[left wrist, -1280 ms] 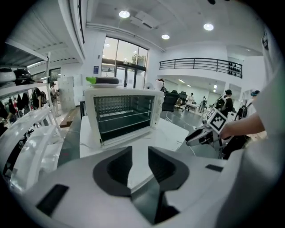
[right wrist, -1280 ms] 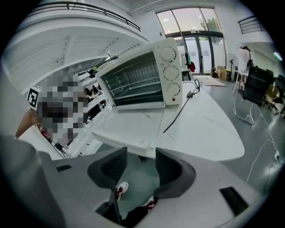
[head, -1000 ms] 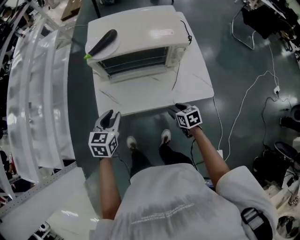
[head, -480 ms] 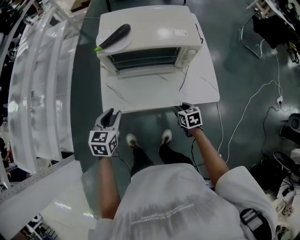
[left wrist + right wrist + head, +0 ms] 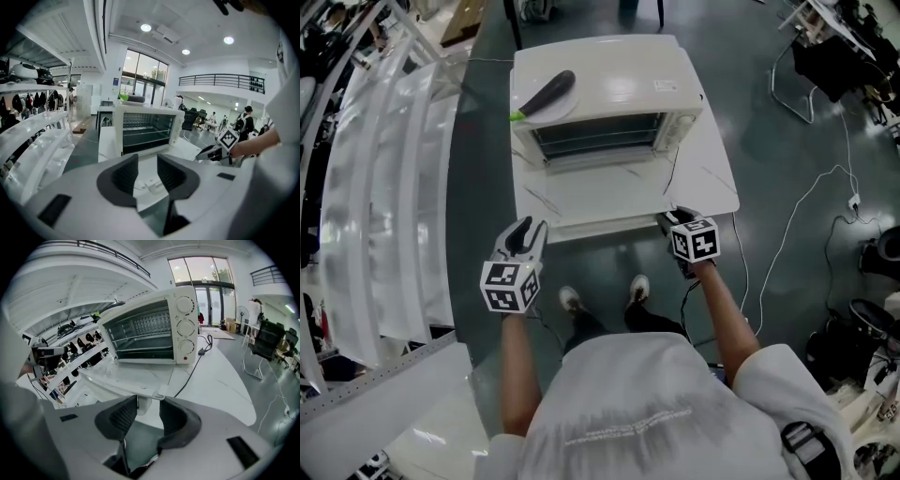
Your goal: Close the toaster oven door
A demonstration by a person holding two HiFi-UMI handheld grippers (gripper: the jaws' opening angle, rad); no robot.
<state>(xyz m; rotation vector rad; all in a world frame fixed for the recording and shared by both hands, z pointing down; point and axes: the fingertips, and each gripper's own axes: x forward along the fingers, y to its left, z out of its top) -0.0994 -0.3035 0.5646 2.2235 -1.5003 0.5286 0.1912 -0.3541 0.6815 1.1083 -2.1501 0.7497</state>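
Note:
A white toaster oven (image 5: pixel 609 94) stands on a white table (image 5: pixel 717 183), its glass door (image 5: pixel 600 192) folded down flat toward me. The right gripper (image 5: pixel 675 217) is at the right end of the door handle (image 5: pixel 158 391), which sits between its narrowed pads. In the right gripper view the right gripper (image 5: pixel 148 411) grips that end below the oven (image 5: pixel 150 331). The left gripper (image 5: pixel 525 230) hovers off the table's front left corner, open and empty. In its own view the left gripper (image 5: pixel 147 171) points at the oven (image 5: pixel 147 131).
A dark utensil with a green tip (image 5: pixel 546 94) lies on a plate on top of the oven. The oven's cord (image 5: pixel 672 169) runs over the table's right side. Clear plastic racks (image 5: pixel 384 187) line the left. Cables (image 5: pixel 806 178) trail on the floor at right.
The right gripper has moved forward onto the right end of the door handle and its jaws have narrowed around it. The left gripper has stayed in place.

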